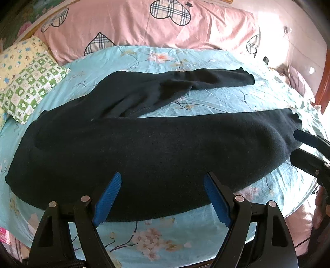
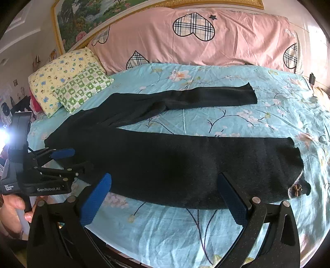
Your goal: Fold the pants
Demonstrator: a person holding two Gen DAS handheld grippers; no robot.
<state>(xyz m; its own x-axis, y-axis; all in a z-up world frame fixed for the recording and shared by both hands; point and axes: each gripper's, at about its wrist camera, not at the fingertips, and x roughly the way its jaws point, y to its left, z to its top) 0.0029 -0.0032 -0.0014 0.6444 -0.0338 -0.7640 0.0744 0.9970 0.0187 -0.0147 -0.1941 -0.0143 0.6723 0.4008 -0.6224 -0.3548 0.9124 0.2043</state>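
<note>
Black pants (image 1: pixel 156 144) (image 2: pixel 185 156) lie flat across the blue floral bed sheet (image 1: pixel 206 96) (image 2: pixel 237 107), waist to the left and both legs spread toward the right. The far leg (image 2: pixel 206 96) angles toward the back; the near leg ends in a cuff with a small bow (image 2: pixel 296 188). My left gripper (image 1: pixel 163 174) (image 2: pixel 79 159) is open, its blue pads (image 1: pixel 109 198) straddling the near edge at the waist end. Farther right on the near leg, my right gripper (image 2: pixel 164 175) (image 1: pixel 294 145) is open over that leg's front edge. Neither holds cloth.
A pink quilt with plaid hearts (image 2: pixel 185 41) lies along the back of the bed. A yellow and green patterned pillow (image 2: pixel 68 86) (image 1: pixel 26 78) sits at the back left. A hand (image 2: pixel 12 212) holds the left gripper. A framed painting (image 2: pixel 82 18) hangs on the wall.
</note>
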